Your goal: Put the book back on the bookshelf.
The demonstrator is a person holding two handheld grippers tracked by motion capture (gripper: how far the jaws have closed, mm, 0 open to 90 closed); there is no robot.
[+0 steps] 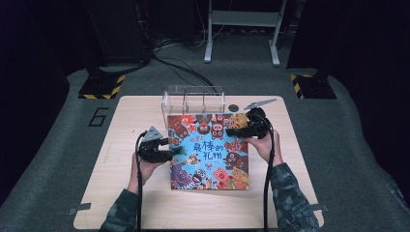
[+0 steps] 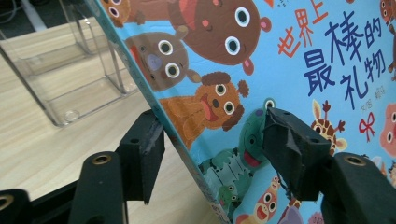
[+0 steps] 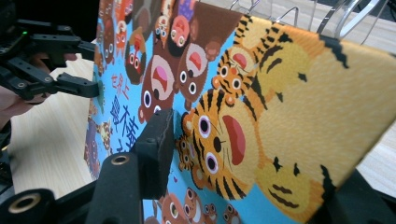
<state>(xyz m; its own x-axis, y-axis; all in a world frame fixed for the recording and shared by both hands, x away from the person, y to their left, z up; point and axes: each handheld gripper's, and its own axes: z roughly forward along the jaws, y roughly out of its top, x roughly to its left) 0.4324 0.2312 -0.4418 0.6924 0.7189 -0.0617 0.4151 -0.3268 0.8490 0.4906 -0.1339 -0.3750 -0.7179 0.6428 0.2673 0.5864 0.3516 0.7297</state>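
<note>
Book (image 1: 208, 151) sits between both pairs of jaws: left gripper (image 1: 170, 147) straddles its left edge unpinched, right gripper (image 1: 237, 130) loosely brackets its far right corner.

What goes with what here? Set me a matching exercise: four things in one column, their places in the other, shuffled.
Things:
1. picture book
2. clear acrylic rack
3. left gripper
4. right gripper

Places:
A. at the book's top right corner
B. near the table's far edge, behind the book
C. at the book's left edge
D. between the two grippers

Pairs: 1-D, 2-B, 3-C, 4-A
</note>
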